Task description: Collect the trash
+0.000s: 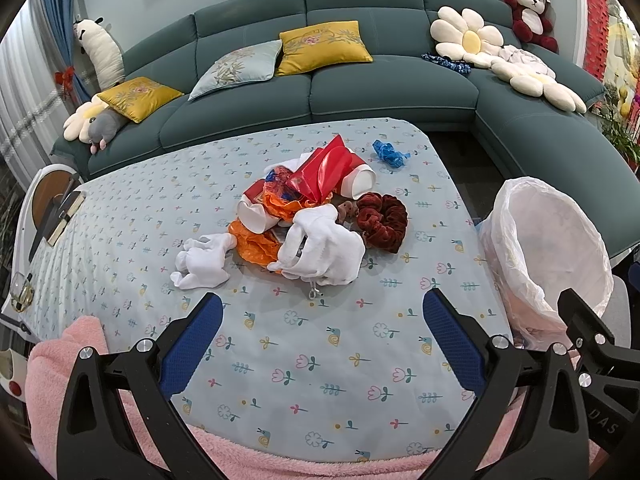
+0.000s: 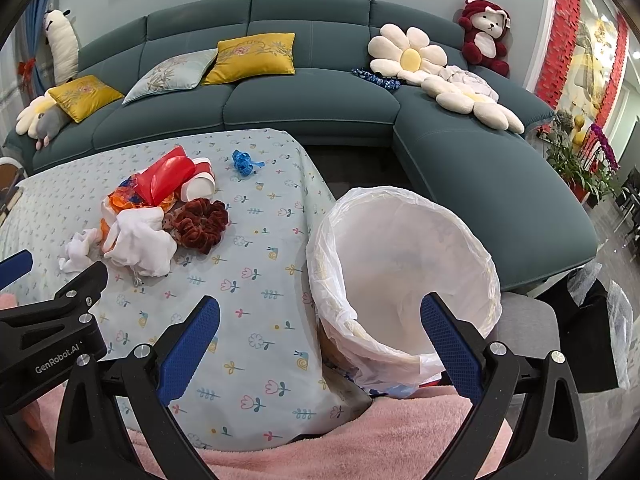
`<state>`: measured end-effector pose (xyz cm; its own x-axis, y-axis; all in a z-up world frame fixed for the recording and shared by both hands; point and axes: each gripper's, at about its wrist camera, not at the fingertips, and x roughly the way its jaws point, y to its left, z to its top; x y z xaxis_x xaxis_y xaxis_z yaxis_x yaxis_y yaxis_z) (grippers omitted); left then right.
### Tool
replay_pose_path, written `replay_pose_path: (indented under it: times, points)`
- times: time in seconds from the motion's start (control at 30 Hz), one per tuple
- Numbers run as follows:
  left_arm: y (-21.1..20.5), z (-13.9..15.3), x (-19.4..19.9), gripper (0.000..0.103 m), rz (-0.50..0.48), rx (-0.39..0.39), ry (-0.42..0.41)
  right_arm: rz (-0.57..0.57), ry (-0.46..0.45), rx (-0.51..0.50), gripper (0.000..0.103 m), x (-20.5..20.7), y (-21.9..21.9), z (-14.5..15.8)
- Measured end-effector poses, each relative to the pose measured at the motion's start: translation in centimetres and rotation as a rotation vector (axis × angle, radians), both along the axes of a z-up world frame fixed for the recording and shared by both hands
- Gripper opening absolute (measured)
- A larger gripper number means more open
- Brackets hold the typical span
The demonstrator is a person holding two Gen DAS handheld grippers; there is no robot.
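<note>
hovering agape, left gripper [image 1: 322,320]; crumpled glossy trash pile [image 1: 308,208]

On the table [image 1: 280,360]: two cups [image 1: 358,180], one scrunchie [image 1: 384,220], two white gloves [image 1: 324,248], one blue ribbon [image 1: 390,154], one red wrapper [image 1: 320,172]. One bin [image 2: 404,264]. Three yellow cushions [image 1: 324,46].

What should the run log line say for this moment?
stage: before first pick | left gripper: open, empty | right gripper: open, empty | trash pile: on table | lined bin: beside table, nothing visible inside
</note>
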<state>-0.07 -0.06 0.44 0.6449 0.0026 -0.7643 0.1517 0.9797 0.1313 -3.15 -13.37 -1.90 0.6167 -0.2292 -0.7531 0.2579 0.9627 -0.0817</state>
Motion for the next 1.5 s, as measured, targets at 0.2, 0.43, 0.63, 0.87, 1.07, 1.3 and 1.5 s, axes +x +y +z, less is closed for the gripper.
replay_pose_path:
  times: [0.2,0.43,0.63,0.87,1.07,1.3,1.5]
  points:
    - [-0.07,-0.05,0.00,0.096,0.000,0.000,-0.002,0.000,-0.001,0.000,0.096,0.00,0.00,0.03]
    - [0.02,0.03,0.01,0.096,0.001,0.000,-0.004,0.001,-0.002,-0.001,0.096,0.01,0.03,0.08]
    - [0.02,0.02,0.01,0.096,0.001,0.001,-0.003,0.000,-0.002,-0.001,0.096,0.03,0.01,0.12]
    - [0.01,0.01,0.01,0.096,0.001,0.000,-0.004,0.000,-0.003,0.000,0.096,0.04,-0.01,0.18]
    - [0.18,0.07,-0.01,0.096,0.003,0.000,-0.005,0.001,-0.005,0.000,0.096,0.04,0.08,0.23]
    - [0.18,0.05,-0.03,0.096,0.001,0.001,-0.005,0.000,-0.004,-0.001,0.096,0.05,0.08,0.22]
    - [0.18,0.05,-0.04,0.095,0.001,0.001,-0.006,-0.002,-0.005,-0.001,0.096,0.07,0.06,0.15]
